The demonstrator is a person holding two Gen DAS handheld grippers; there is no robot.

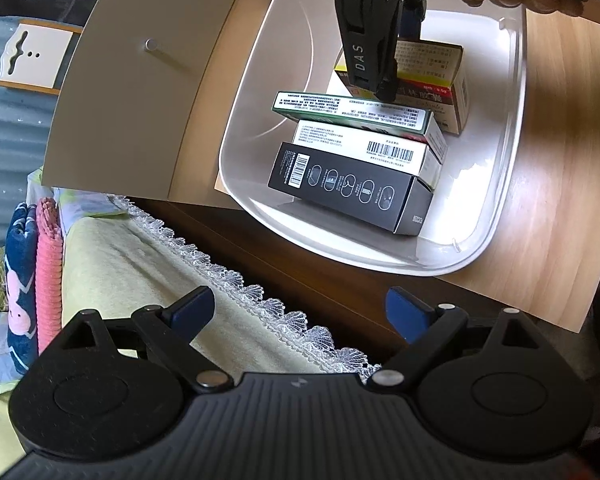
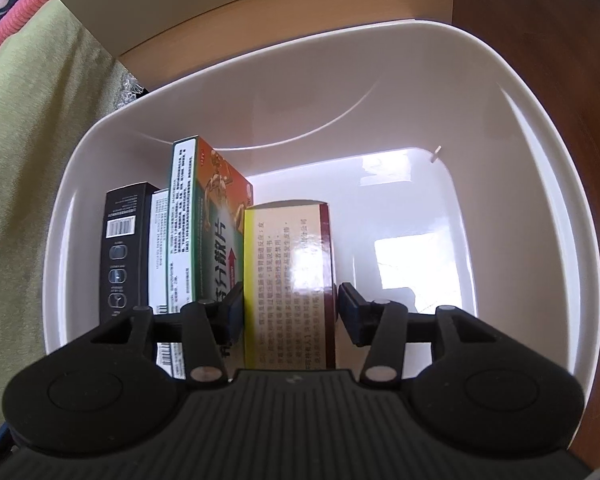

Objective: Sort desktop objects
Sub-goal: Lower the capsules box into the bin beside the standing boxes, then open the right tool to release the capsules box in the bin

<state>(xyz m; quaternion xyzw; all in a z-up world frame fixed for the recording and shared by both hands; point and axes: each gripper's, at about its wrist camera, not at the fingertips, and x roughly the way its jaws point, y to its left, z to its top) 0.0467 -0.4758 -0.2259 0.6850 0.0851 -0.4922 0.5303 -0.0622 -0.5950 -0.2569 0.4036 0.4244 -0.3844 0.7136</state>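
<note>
From the left wrist view, the left gripper point(image 1: 300, 312) sits with its blue-padded fingers wide apart and nothing between them, held back over a dark table edge and a lace-trimmed cloth point(image 1: 204, 268), well short of the white bin point(image 1: 512, 160) ahead. It seems parked clear so the other tool can work. In the bin, ahead and above, four boxes stand on edge in a row: a black box point(image 1: 348, 188) with a barcode and a line of oval icons nearest, then a white box point(image 1: 364, 148) with a barcode, a green-edged box point(image 1: 352, 114), and farthest a yellow-and-red box point(image 1: 432, 76). The right gripper point(image 1: 384, 88), marked "DAS", reaches down onto that last box.

From the right wrist view, the right gripper point(image 2: 290, 312) straddles the yellow-and-red box point(image 2: 288, 280): the left pad touches it, the right pad sits just off, so the grip looks just loosened or about to close. The box stands just beside the green-edged box point(image 2: 204, 224), likely filed upright to save space. Its print is Chinese, too small to read; the green one shows large characters and a red arrow.
</note>
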